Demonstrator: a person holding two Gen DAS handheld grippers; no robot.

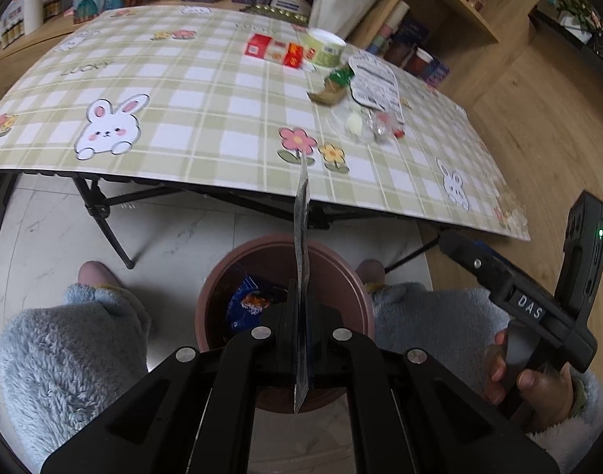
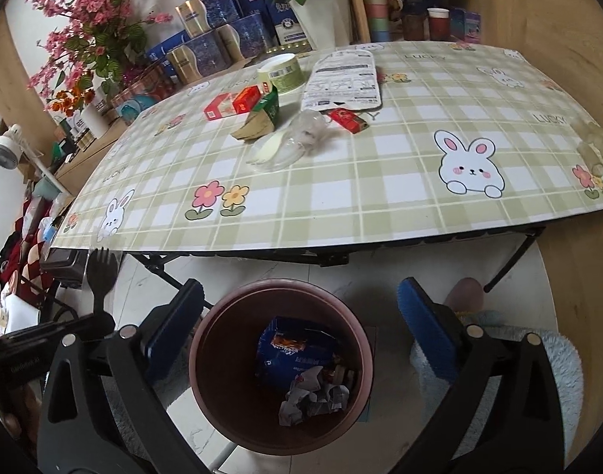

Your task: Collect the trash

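Brown bin [image 1: 222,296] sits on the floor below my left gripper [image 1: 299,316], whose fingers are clamped on a thin wrapper [image 1: 301,237] standing edge-on above the bin. On the right wrist view, my right gripper [image 2: 301,316] has its fingers spread wide and empty over the bin [image 2: 206,335]; more trash [image 2: 297,134] lies on the counter [image 2: 380,205].

Fluffy pale-blue fleece trousers [image 1: 64,355] fill the lower left and right of the left-wrist frame. Both matte black grippers, the left gripper [image 1: 299,316] and the right gripper [image 2: 301,324], carry round silver screws; the right has blue ribbed pads [image 2: 424,331] and a white "DAS" label [image 1: 530,306].
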